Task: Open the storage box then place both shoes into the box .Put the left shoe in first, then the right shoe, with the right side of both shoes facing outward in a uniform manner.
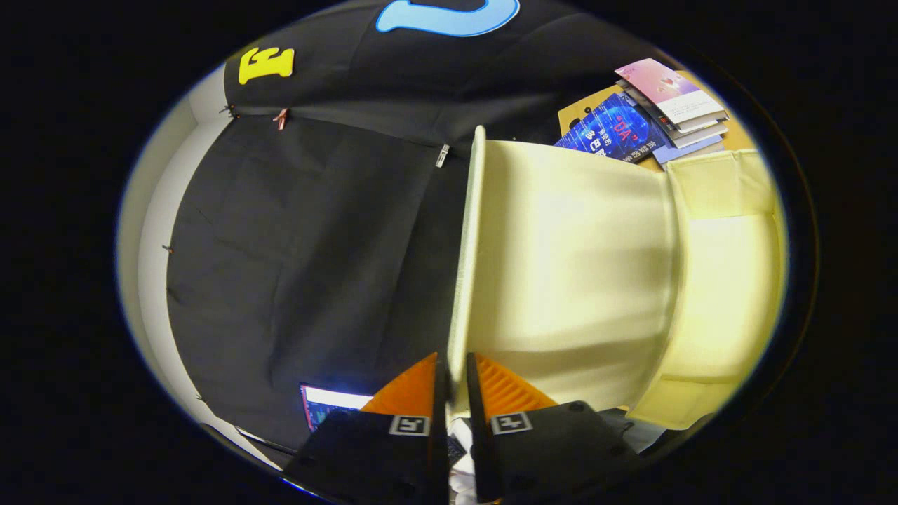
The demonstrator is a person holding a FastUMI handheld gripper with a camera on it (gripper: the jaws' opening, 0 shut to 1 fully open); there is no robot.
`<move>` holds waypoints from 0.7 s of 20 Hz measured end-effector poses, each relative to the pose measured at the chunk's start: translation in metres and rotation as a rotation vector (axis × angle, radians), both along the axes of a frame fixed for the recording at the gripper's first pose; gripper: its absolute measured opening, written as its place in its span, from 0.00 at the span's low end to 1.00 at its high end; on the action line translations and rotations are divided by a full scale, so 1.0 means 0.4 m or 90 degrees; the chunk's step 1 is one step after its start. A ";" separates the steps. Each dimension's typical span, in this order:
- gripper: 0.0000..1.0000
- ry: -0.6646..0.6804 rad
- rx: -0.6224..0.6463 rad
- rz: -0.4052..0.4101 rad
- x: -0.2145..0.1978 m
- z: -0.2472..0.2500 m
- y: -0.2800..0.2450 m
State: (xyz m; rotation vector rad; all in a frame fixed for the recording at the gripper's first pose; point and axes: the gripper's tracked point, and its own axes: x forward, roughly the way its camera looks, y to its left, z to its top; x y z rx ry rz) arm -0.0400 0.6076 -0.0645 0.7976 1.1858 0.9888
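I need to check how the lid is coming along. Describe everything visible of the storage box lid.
The storage box lid is a pale cream-yellow panel, smooth and matte like fabric-covered board, with a raised rim along its free edge. It is swung open, standing edge-on ahead of the hand-held gripper, and joins the storage box along a fold beyond it. The lid's thin edge sits between the two orange fingers, which close on it from both sides. Some books lie beyond it.

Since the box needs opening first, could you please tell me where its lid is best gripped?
Grip the lid at its thin free edge, coming edge-on with one finger each side. That edge is slim enough to pinch, and the claw already pinches it there, the lid raised from the box.
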 end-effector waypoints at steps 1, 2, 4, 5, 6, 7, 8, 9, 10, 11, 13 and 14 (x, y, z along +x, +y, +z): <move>0.30 -0.015 -0.013 0.003 -0.008 -0.011 -0.003; 0.43 -0.029 -0.026 0.002 -0.006 -0.024 -0.011; 0.78 -0.063 -0.049 -0.001 -0.005 -0.034 -0.049; 0.95 -0.089 -0.063 -0.017 0.010 -0.037 -0.074; 0.96 -0.120 -0.077 -0.038 0.030 -0.035 -0.115; 0.96 -0.148 -0.093 -0.060 0.050 -0.035 -0.156; 0.96 -0.170 -0.111 -0.081 0.063 -0.032 -0.202; 0.96 -0.192 -0.132 -0.108 0.082 -0.033 -0.261; 0.96 -0.211 -0.152 -0.133 0.101 -0.038 -0.314; 0.96 -0.231 -0.172 -0.155 0.119 -0.045 -0.374; 0.97 -0.262 -0.226 -0.198 0.139 -0.070 -0.501; 0.98 -0.269 -0.251 -0.217 0.144 -0.082 -0.565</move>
